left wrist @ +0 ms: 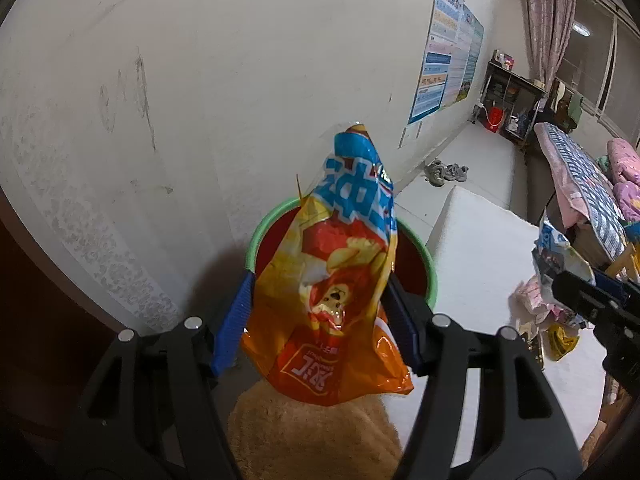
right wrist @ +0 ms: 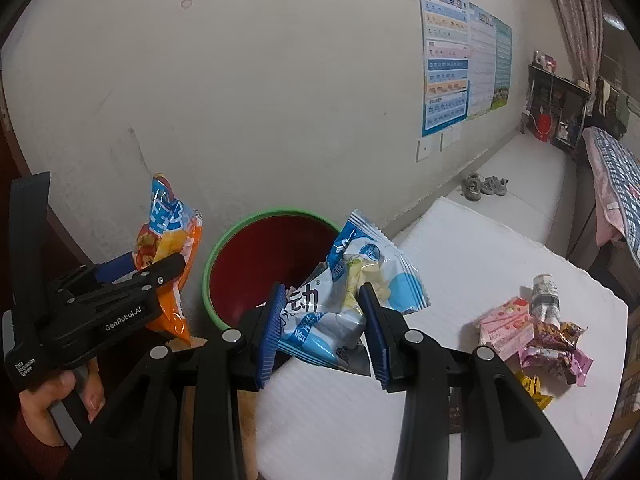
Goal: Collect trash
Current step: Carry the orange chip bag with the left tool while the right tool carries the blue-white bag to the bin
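An orange and blue chip bag stands upright between the blue pads of my left gripper, which is shut on it. Just behind it is a red bin with a green rim. In the right wrist view, my right gripper is shut on a crumpled white and blue snack bag at the near right edge of the bin. The left gripper holds the orange bag to the left of the bin. The right gripper and its bag show at the right edge of the left wrist view.
On the white foam tabletop lie a pink wrapper, a purple wrapper, a crushed bottle and a yellow wrapper. The bin stands against a wall. A hand grips the left tool. Shoes lie on the floor beyond.
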### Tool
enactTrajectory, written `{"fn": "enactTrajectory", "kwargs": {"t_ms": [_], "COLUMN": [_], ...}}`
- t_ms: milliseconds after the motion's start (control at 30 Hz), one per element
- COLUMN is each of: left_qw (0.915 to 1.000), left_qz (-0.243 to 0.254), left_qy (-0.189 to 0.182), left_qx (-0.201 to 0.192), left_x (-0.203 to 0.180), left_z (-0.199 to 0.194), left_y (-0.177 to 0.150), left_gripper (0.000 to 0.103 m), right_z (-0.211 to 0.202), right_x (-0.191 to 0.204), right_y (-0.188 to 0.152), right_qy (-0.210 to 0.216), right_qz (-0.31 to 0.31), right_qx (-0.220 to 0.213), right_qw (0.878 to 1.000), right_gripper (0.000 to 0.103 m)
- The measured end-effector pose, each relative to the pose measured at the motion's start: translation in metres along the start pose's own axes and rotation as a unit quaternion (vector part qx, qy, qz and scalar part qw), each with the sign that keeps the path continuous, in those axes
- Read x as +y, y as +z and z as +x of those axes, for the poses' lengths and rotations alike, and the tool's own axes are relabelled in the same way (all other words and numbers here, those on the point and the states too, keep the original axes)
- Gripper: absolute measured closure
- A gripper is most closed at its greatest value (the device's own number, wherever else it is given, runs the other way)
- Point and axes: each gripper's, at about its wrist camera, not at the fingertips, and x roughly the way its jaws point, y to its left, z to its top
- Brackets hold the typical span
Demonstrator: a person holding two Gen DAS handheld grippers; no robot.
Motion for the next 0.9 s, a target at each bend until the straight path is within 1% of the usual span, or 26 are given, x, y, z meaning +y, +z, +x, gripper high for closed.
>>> {"fn": "enactTrajectory", "kwargs": {"t_ms": [433, 733, 900], "left_qw": [0.9999, 0.9997, 0.9995], "left_qz": [-0.007, -0.008, -0.013], "left_qy": [0.004, 0.011, 0.005], "left_qx": [0.008, 0.02, 0.027], "left_x": [0.008, 0.013, 0.017], "left_z": [0.016, 0.042, 0.053], "left_y": [0.004, 0.01, 0.015], "left_gripper": [0.042, 0.042, 0.042], "right_z": [0.017, 0.042, 0.055], "right_x": [0.009, 0.018, 0.019], "right_y": [0.015, 0.035, 0.044], "right_qy": [0.007, 0.022, 0.03], "right_qz": [-0.011, -0.026, -0.026], "right_qx": [0.002, 0.002, 0.003], "right_qw": [1.0, 0.999, 0.999], "right_gripper": [0.065, 0.064, 0.064]}}
